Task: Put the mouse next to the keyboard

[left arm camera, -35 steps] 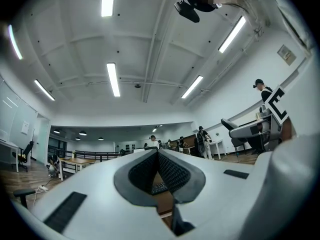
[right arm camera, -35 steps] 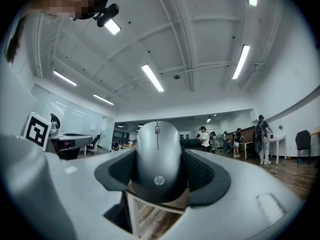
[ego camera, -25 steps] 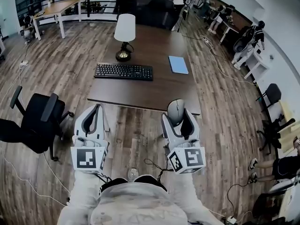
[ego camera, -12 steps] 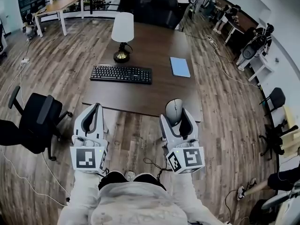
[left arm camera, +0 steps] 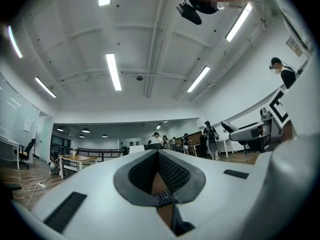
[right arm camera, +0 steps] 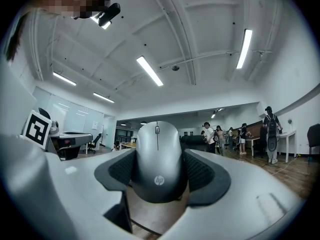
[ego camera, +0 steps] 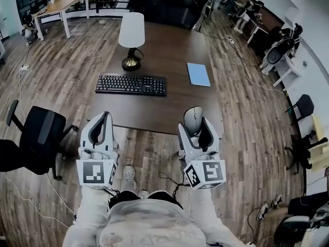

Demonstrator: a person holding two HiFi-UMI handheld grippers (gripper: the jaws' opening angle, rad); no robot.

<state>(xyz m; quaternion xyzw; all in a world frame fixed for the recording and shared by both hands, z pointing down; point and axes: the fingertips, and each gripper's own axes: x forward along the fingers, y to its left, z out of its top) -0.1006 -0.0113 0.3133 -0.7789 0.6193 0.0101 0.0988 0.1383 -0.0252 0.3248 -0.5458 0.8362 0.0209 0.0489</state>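
A grey mouse (ego camera: 193, 119) sits upright between the jaws of my right gripper (ego camera: 194, 123), which is shut on it at the brown table's (ego camera: 169, 45) near edge. In the right gripper view the mouse (right arm camera: 157, 156) fills the gap between the black pads (right arm camera: 202, 173) of the right gripper (right arm camera: 158, 170). The black keyboard (ego camera: 131, 85) lies on the table's left half, well ahead and to the left of the mouse. My left gripper (ego camera: 105, 118) hangs shut and empty just short of the table edge. In its own view the left gripper (left arm camera: 158, 156) has its jaws together, and a bit of the keyboard (left arm camera: 162, 198) shows below them.
A white-shaded lamp (ego camera: 131, 35) stands behind the keyboard. A blue notebook (ego camera: 198, 74) lies at the right of the table. A black office chair (ego camera: 38, 138) stands on the wooden floor to the left. People and desks are far off at the back.
The table and keyboard have drawn slightly nearer in the head view. Both grippers keep their places, and the mouse stays held.
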